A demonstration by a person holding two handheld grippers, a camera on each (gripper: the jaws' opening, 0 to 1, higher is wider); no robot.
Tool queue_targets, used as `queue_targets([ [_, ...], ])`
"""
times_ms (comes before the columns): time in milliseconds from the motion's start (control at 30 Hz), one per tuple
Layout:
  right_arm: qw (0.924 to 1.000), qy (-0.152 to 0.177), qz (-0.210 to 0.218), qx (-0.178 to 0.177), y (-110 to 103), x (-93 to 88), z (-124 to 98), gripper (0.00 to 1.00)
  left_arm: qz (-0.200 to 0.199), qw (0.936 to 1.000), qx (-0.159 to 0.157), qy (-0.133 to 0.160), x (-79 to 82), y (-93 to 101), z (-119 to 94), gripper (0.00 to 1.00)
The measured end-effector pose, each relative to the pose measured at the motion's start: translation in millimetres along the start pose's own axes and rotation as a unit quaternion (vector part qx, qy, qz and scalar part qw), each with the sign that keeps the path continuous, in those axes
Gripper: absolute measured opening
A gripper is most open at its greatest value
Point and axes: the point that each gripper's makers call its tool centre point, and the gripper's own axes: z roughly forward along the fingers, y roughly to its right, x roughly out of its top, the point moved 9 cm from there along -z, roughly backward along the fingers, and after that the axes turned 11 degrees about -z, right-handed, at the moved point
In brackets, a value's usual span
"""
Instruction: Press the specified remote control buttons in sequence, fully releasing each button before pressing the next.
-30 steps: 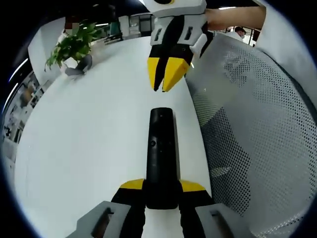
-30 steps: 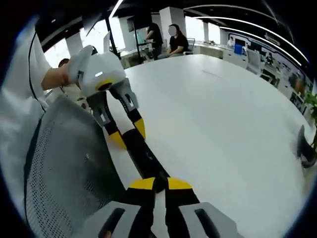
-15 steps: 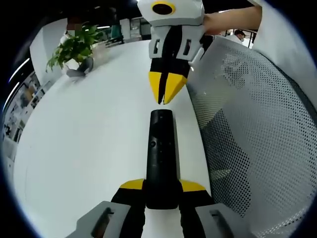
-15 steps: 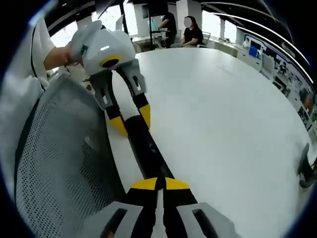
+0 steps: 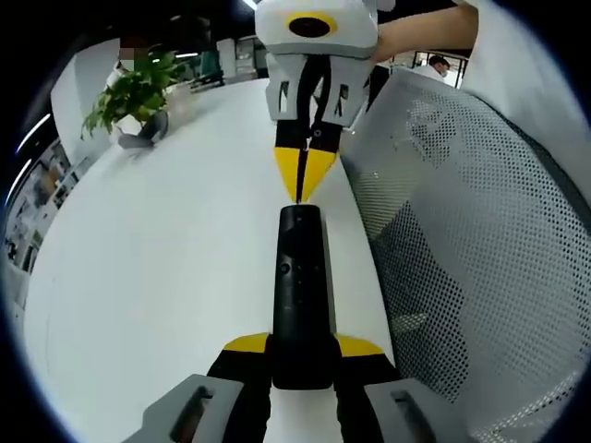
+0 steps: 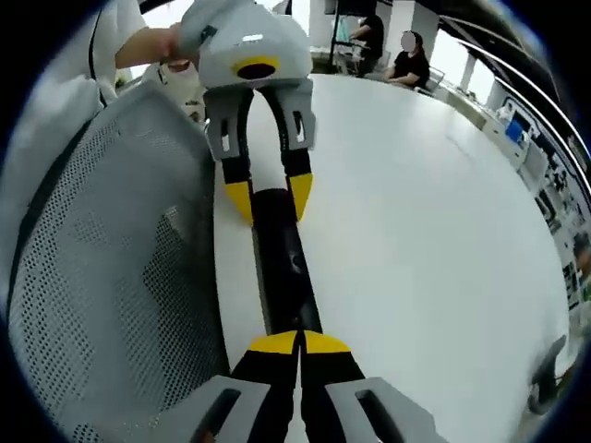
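— Holding what, exactly?

— A long, slim black remote control, glossy, with rounded ends. My left gripper has its yellow-tipped jaws clamped on the near end, one jaw on each long side. The remote lies along the edge of the white table, just beside the white mesh chair back. One small round button shows on its upper face in the left gripper view; the other keys are too dark for me to tell apart.

— And the other one?

— My right gripper points down at the far end of the remote, its yellow tips pressed together into one wedge. In the left gripper view the wedge's point sits just at the remote's far end; I cannot tell whether it touches. In the right gripper view my closed tips sit over that same end of the remote, and the left gripper faces me, clamping the other end.

— Any brand or lettering?

— None I can read on the remote or the grippers.

— What changed in the last second?

— A second ago the right gripper hung well short of the remote and off to one side; now it has swung into line with it and come right to its tip. The remote has stayed put in my left jaws. A potted plant stands at the table's far side.
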Motion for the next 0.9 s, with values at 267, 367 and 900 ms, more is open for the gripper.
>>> queue_targets([
  [267, 0.9990, -0.018, -0.038, 0.013, -2.6, 2.4, 3.6, 0.00, -0.004, 1.0000, 0.003, -0.006, 1.1, 1.3, -0.2, 0.25],
  [367, 0.9987, -0.023, -0.044, 0.013, -1.9, 3.5, 4.0, 0.00, -0.008, 1.0000, 0.003, 0.000, -0.1, 1.6, -0.6, 0.25],
  [900, 0.9995, 0.014, 0.022, -0.017, -5.1, -3.8, 3.6, 0.00, -0.042, 0.9980, 0.018, 0.044, -5.8, 4.4, -1.0, 0.25],
])
